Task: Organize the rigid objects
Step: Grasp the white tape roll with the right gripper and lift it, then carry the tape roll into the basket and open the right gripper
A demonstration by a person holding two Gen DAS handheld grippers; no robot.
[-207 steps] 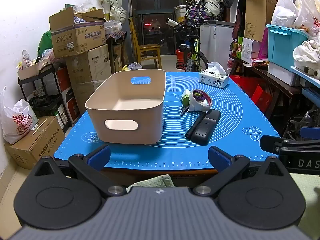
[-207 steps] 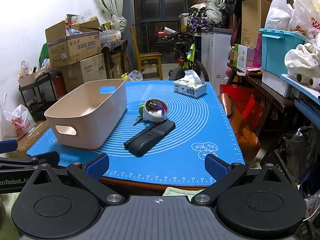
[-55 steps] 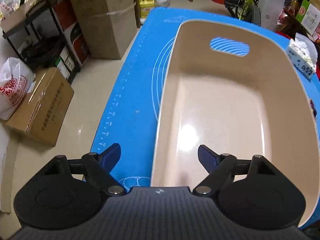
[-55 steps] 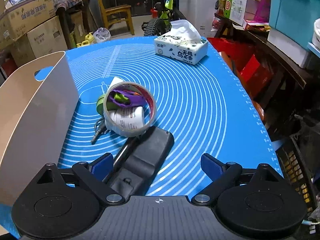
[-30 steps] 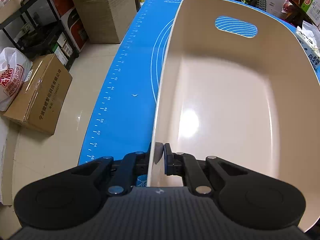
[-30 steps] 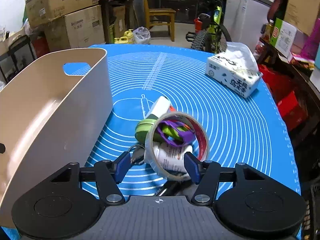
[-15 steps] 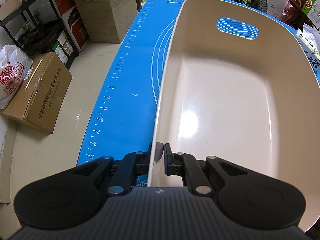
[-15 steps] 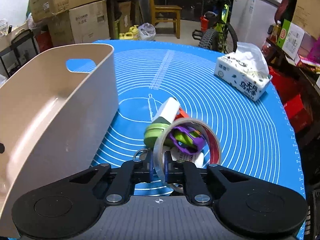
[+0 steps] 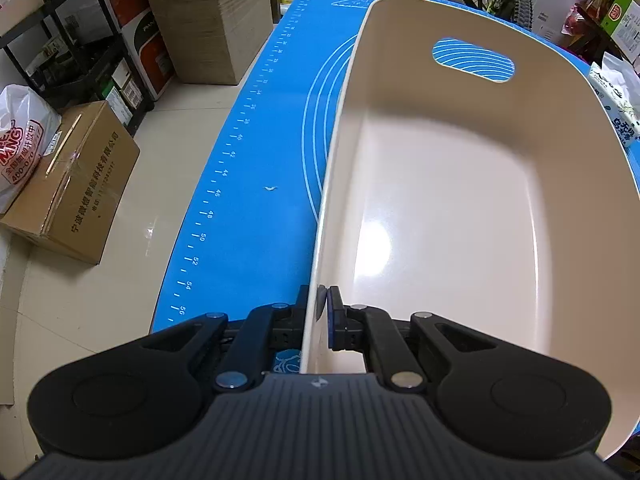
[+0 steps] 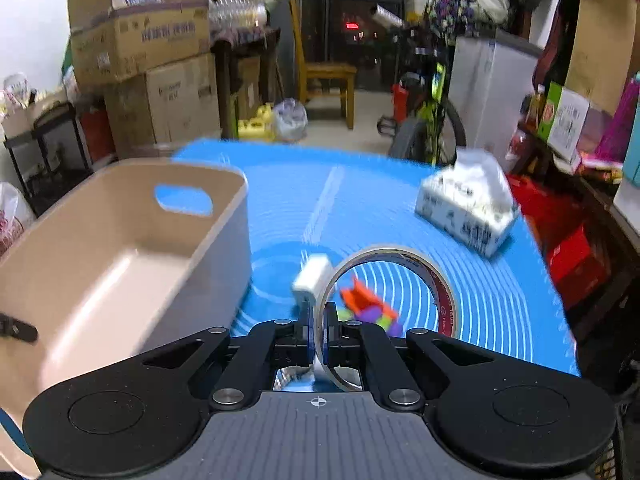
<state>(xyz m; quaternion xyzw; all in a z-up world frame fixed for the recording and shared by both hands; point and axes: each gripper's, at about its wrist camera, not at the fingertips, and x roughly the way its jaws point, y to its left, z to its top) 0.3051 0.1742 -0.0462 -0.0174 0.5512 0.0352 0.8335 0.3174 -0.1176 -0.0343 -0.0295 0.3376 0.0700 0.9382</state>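
A beige plastic bin (image 9: 440, 208) stands empty on the blue mat (image 9: 256, 168). My left gripper (image 9: 318, 304) is shut on the bin's near left rim. The bin also shows in the right wrist view (image 10: 120, 248), at the left. My right gripper (image 10: 319, 320) is shut on the edge of a roll of clear tape (image 10: 436, 280), lifted above the mat. Through the roll I see blurred small items: a white tube (image 10: 310, 276) and an orange and purple piece (image 10: 366, 304). The black remote is hidden.
A tissue box (image 10: 468, 208) sits on the mat's far right. Cardboard boxes (image 9: 72, 184) and a black shelf (image 9: 80, 52) stand on the floor left of the table. A chair (image 10: 324, 72), a bicycle (image 10: 432, 120) and stacked boxes (image 10: 152, 60) lie beyond the table.
My right gripper has lifted the tape roll off the small items and the view has tipped upward, with motion blur. My left gripper stays clamped on the bin rim.
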